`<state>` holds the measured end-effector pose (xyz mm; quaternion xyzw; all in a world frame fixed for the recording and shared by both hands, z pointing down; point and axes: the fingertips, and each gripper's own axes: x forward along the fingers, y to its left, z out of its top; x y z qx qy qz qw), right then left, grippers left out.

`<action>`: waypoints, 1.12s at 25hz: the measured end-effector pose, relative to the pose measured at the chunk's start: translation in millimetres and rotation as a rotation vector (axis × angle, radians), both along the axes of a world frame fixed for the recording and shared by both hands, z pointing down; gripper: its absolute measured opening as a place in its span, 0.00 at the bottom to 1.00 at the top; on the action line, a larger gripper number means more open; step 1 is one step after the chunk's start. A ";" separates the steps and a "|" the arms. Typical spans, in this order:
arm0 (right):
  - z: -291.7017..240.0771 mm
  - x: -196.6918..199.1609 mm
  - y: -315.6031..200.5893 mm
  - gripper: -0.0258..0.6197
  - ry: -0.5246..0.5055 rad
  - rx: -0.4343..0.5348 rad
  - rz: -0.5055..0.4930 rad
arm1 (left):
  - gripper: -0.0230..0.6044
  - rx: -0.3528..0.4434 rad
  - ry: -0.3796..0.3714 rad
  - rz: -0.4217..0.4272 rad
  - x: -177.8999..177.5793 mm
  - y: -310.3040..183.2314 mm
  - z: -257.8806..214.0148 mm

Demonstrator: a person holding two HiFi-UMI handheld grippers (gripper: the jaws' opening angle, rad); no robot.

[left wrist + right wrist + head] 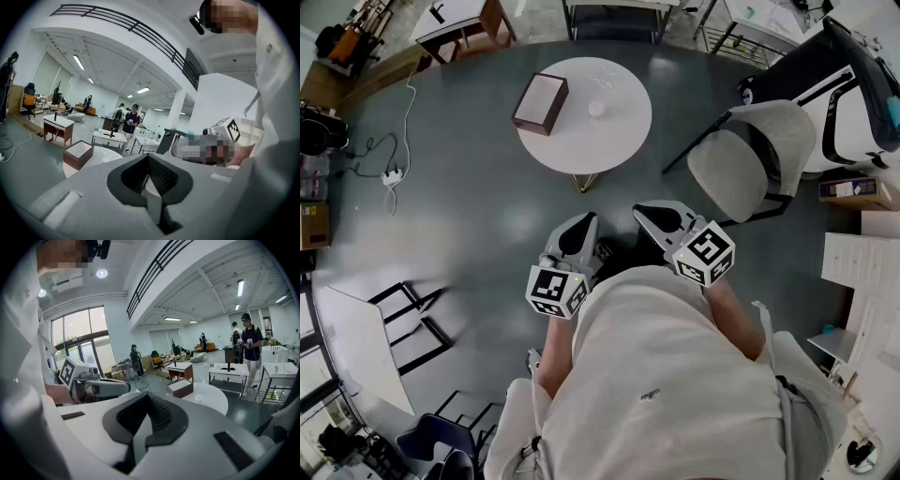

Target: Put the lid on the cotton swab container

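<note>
A small round white container (596,109) stands on the round white table (619,141), to the right of a brown box with a white top (540,103). At this distance I cannot make out a separate lid. Both grippers are held close to the person's body, well short of the table. My left gripper (582,221) is shut and holds nothing; its dark pads meet in the left gripper view (149,160). My right gripper (650,213) is shut and empty as well (148,399). In the right gripper view the box (180,387) and the container (198,398) lie ahead on the table.
A grey chair (750,159) stands right of the table. A power strip with its cable (392,175) lies on the floor at the left. A folding table (361,347) is at the lower left. People stand among desks in the background (248,345).
</note>
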<state>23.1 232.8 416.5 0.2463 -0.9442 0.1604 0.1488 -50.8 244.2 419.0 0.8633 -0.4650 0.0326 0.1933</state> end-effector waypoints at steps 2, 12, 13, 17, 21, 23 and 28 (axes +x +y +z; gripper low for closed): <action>0.0 -0.1 0.6 0.04 -0.005 -0.007 0.002 | 0.05 -0.006 -0.005 0.002 -0.1 -1.0 1.3; 5.5 6.4 -10.7 0.05 -0.049 -0.085 0.094 | 0.05 -0.037 -0.030 -0.002 -4.4 -3.0 9.0; 5.7 8.4 -13.2 0.05 -0.063 -0.095 0.113 | 0.05 -0.040 -0.035 0.000 -4.6 -2.9 10.1; 8.1 18.1 -21.6 0.05 -0.051 -0.090 0.173 | 0.05 -0.044 -0.052 0.003 -6.8 -4.1 13.2; 13.9 28.3 -23.3 0.05 -0.025 -0.099 0.249 | 0.05 -0.047 -0.062 -0.003 -12.6 -0.5 16.4; 19.3 33.6 -21.7 0.05 -0.005 -0.104 0.279 | 0.05 -0.058 -0.074 0.005 -14.4 0.3 21.3; 29.8 44.8 -21.5 0.05 -0.011 -0.142 0.309 | 0.05 -0.084 -0.079 0.005 -16.7 -2.0 31.4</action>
